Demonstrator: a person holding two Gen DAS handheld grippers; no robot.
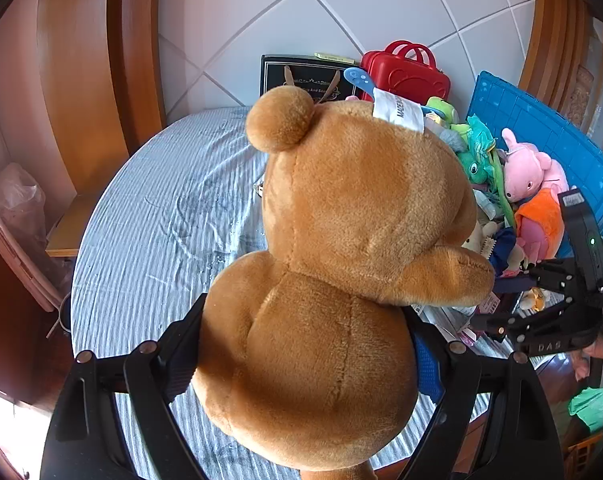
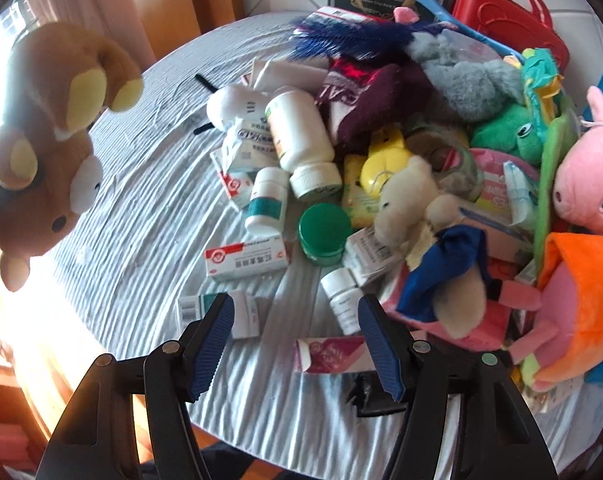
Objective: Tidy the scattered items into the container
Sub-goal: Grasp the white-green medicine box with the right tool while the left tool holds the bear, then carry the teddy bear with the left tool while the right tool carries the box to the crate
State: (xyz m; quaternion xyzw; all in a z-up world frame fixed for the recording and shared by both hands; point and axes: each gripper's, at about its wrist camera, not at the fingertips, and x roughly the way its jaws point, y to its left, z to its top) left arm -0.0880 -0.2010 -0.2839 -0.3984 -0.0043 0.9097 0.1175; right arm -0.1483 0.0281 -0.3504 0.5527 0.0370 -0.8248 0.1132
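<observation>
Both views are daylit and mostly bright. In the right wrist view strong light floods in from the lower left, washing out the striped cloth [image 2: 141, 208] on the table there and part of the brown teddy bear [image 2: 41, 152]. The blue brush [image 2: 341, 40] near the top looks smeared with blur. The left wrist view is sharp and evenly lit. Fisheye distortion bends the wall tiles [image 1: 341, 12], and the corners of both views fall to black.
</observation>
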